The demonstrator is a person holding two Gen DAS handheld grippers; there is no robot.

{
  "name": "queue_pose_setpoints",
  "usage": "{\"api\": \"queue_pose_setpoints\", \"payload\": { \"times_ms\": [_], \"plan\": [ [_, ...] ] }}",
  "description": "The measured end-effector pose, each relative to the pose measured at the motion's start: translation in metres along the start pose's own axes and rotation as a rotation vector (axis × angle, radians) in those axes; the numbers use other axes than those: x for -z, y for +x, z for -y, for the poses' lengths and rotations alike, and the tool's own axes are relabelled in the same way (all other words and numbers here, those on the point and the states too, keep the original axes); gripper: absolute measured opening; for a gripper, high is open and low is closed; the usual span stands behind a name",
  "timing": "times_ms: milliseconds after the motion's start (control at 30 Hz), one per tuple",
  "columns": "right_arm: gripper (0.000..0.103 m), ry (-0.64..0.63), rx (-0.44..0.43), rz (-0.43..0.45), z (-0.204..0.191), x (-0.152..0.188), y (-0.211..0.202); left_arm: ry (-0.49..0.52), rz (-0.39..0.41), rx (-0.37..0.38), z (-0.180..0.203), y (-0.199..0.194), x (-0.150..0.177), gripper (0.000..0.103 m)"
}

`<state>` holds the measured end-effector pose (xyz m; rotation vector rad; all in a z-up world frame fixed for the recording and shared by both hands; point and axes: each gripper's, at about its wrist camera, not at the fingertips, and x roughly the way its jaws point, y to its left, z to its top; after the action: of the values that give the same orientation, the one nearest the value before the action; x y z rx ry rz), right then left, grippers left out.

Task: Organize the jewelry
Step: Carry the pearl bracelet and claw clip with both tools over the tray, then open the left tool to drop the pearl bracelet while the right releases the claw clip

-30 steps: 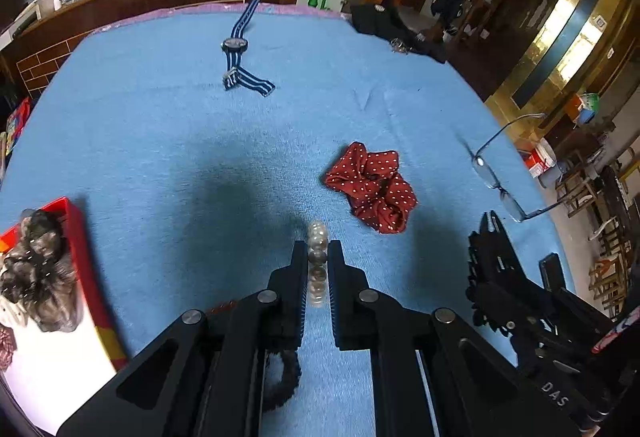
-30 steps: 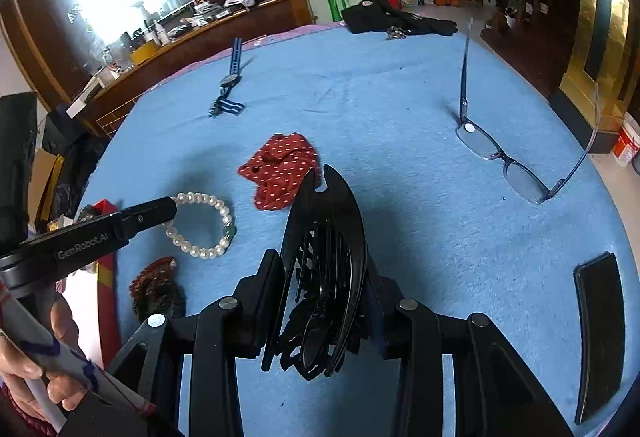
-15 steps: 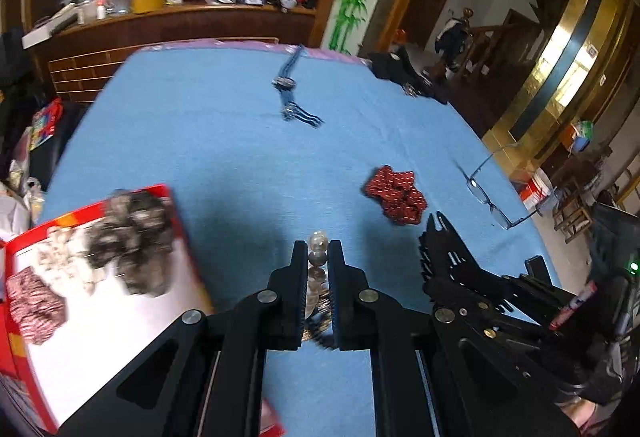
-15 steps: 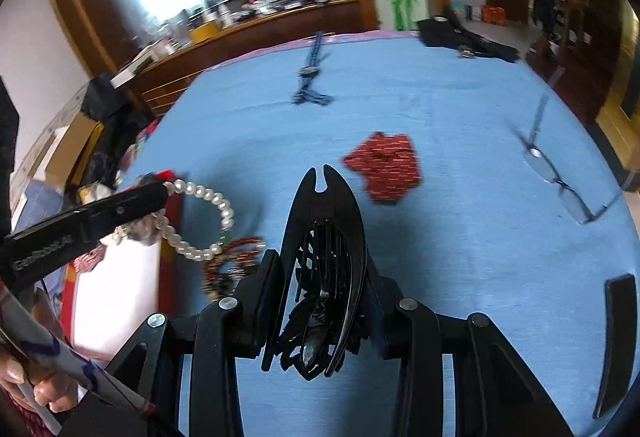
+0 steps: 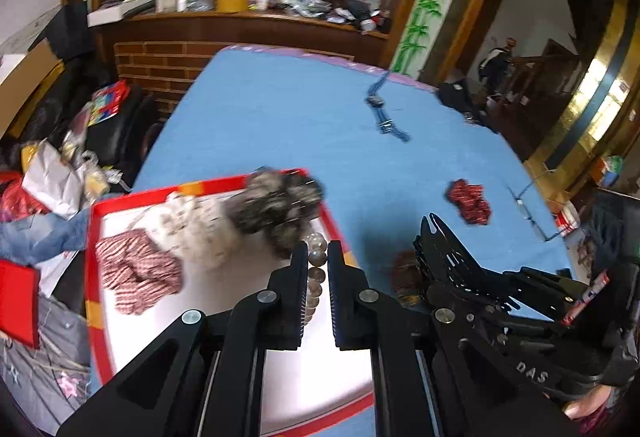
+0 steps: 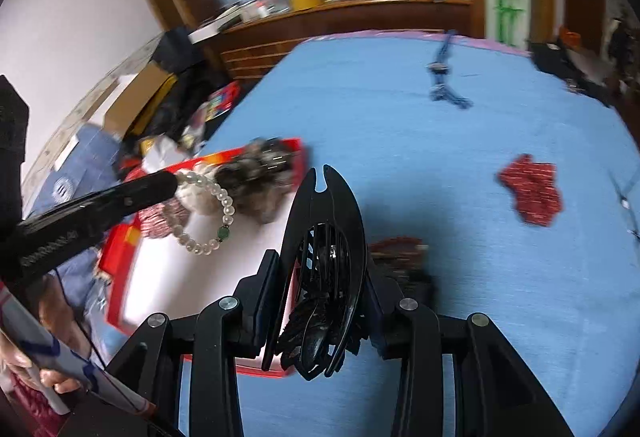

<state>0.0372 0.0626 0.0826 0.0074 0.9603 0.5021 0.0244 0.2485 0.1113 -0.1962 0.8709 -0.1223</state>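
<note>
My left gripper (image 5: pixel 317 257) is shut on a white pearl bracelet (image 5: pixel 316 263), which hangs over the white floor of a red-rimmed tray (image 5: pixel 216 183). In the right wrist view the bracelet (image 6: pixel 208 213) dangles as a loop from the left gripper's fingers (image 6: pixel 120 197) above that tray (image 6: pixel 160 285). My right gripper (image 6: pixel 322 277) is shut on a black claw hair clip (image 6: pixel 324 257), held over the tray's right edge. The clip (image 5: pixel 448 249) also shows at the right of the left wrist view.
In the tray lie a dark fuzzy scrunchie (image 5: pixel 280 209), a white one (image 5: pixel 196 225) and a red striped one (image 5: pixel 136 269). On the blue cloth (image 5: pixel 300 125) lie a red dotted scrunchie (image 5: pixel 468 201), a blue watch (image 5: pixel 384 117), glasses (image 5: pixel 528 209) and a reddish beaded piece (image 6: pixel 396 249).
Both grippers have swung left across the blue cloth, keeping their loads. The tray has come under the left gripper, and the bracelet now hangs over it instead of over the cloth.
</note>
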Motion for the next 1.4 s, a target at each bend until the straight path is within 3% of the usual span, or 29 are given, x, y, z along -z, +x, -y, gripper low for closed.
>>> {"api": "queue_pose_setpoints", "payload": {
  "times_ms": [300, 667, 1200, 1400],
  "plan": [
    [0.042, -0.069, -0.048, -0.085, -0.048, 0.001, 0.052, -0.085, -0.037, -0.032, -0.052, 0.018, 0.011, 0.009],
    [0.042, -0.075, -0.039, -0.129, -0.061, -0.011, 0.092, -0.150, -0.084, -0.063, -0.093, 0.046, 0.022, 0.009],
    [0.043, -0.087, -0.024, -0.141, -0.071, -0.018, 0.119, -0.172, -0.091, -0.075, -0.113, 0.054, 0.029, 0.009],
    [0.058, -0.092, -0.040, -0.112, -0.069, -0.019, 0.106, -0.173, -0.081, -0.068, -0.110, 0.046, 0.026, 0.009]
  ]
}}
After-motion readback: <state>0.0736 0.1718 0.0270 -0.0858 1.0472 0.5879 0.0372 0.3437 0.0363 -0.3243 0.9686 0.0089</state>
